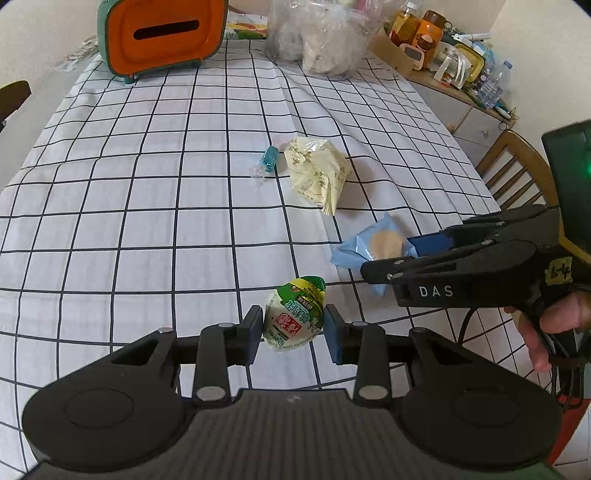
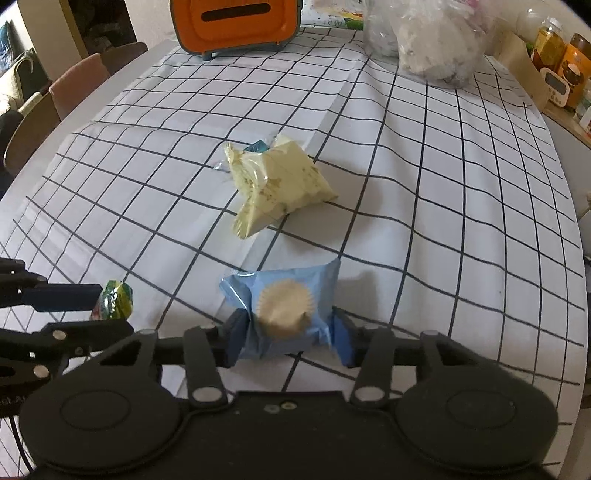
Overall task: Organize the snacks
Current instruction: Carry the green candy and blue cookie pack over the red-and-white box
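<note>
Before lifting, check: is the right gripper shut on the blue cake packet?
Shut: the right gripper presses both sides of the blue cake packet, crumpling its wrapper.

Both wrist cameras look steeply down, close over the same checked tablecloth (image 1: 147, 206), side by side.

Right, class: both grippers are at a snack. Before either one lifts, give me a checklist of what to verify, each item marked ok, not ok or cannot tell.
1. Left gripper shut on the jelly cup: ok.
2. Right gripper pads pressing the blue cake packet: ok.
3. Grippers apart from each other: ok.
4. Cream packet and blue candy outside both grips: ok.
5. Orange container slot unobstructed: cannot tell.
</note>
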`<move>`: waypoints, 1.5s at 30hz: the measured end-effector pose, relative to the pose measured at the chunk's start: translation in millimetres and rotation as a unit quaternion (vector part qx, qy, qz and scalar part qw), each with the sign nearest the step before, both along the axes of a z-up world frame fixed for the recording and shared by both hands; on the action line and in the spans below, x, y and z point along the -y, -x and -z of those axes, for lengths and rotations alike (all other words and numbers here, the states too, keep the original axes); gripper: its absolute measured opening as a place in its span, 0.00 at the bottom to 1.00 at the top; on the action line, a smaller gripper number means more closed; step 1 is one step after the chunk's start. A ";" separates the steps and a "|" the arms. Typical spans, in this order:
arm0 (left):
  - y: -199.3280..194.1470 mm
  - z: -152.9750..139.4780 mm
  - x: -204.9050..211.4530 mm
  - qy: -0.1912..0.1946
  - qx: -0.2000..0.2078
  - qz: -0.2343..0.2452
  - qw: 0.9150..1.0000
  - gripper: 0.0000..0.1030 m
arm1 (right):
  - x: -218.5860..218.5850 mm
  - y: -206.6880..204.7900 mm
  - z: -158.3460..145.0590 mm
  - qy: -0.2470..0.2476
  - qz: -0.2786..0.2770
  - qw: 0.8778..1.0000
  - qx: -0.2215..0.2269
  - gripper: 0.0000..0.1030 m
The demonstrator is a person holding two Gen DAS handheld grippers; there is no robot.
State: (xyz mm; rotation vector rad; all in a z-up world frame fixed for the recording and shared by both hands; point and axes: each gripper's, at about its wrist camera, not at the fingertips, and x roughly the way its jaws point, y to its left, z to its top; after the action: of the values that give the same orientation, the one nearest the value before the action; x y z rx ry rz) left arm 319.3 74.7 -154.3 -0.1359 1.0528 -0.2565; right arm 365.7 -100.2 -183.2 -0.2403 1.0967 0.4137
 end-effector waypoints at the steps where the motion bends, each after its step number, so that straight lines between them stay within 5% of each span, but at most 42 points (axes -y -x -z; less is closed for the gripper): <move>1: 0.7 -0.8 0.0 0.001 0.000 0.000 1.000 0.33 | 1.0 1.9 -0.3 0.001 0.000 1.000 0.002 0.45; 12: 14.8 -22.9 2.8 -0.007 0.016 -0.002 1.000 0.33 | 19.1 24.9 -33.3 -0.018 0.005 1.000 0.022 0.45; 33: 64.9 -129.9 34.7 -0.039 0.093 -0.003 0.995 0.33 | 63.1 87.8 -150.7 -0.077 -0.011 0.992 0.098 0.45; 45: 117.0 -149.4 67.7 -0.066 0.065 0.018 0.996 0.33 | 89.2 152.3 -173.0 -0.103 -0.038 0.991 0.075 0.45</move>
State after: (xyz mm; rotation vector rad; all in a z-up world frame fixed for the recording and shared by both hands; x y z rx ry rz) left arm 202.3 7.0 -4.8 0.0189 0.9407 -0.2241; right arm 213.4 -189.4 -10.2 -0.1281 0.8930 0.5638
